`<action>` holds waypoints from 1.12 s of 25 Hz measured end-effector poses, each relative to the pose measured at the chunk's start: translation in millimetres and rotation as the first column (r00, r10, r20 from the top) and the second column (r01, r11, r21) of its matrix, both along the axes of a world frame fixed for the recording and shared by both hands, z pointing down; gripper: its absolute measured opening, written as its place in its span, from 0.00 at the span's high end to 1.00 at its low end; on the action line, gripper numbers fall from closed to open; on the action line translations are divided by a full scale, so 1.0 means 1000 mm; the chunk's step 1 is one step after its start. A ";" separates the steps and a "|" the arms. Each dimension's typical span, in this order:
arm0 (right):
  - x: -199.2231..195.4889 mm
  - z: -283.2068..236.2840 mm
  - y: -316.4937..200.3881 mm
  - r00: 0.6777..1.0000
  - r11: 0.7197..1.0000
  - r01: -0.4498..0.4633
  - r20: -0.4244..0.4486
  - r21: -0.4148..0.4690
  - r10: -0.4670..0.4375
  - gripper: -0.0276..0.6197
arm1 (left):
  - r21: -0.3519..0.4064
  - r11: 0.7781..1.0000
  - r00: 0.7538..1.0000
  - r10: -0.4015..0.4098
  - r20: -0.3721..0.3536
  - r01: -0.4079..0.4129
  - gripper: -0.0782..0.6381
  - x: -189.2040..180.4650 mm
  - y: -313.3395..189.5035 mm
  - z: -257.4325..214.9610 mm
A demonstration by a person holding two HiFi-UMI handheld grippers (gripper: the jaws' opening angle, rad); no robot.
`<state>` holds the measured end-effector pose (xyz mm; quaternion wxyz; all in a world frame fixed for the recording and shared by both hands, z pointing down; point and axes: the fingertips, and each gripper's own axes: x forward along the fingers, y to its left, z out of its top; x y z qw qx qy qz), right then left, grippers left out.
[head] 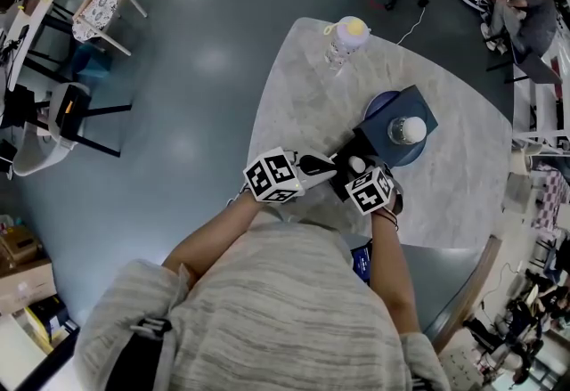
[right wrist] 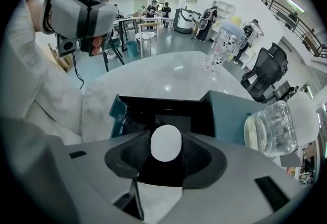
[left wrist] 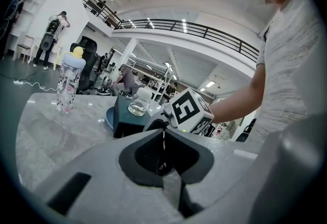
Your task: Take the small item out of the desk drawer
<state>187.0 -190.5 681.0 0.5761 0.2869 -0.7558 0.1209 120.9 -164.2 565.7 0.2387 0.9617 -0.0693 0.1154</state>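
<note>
A small white oval item sits pinched between the jaws of my right gripper, just above the open dark drawer of a teal desk box. From the head view the right gripper hovers at the drawer's near end, with the white item showing at its tip. My left gripper is close beside it on the left. In the left gripper view its jaws are pressed together with nothing between them.
A glass jar with a white lid stands on top of the teal box. A patterned bottle with a yellow cap stands at the far edge of the marble table. Chairs and desks stand on the floor around.
</note>
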 end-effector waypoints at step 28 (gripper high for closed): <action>0.026 -0.050 0.011 0.634 0.793 -0.598 0.540 -0.111 0.554 0.69 | 0.067 0.995 0.997 0.071 -0.010 -0.070 0.87 0.004 0.021 -0.024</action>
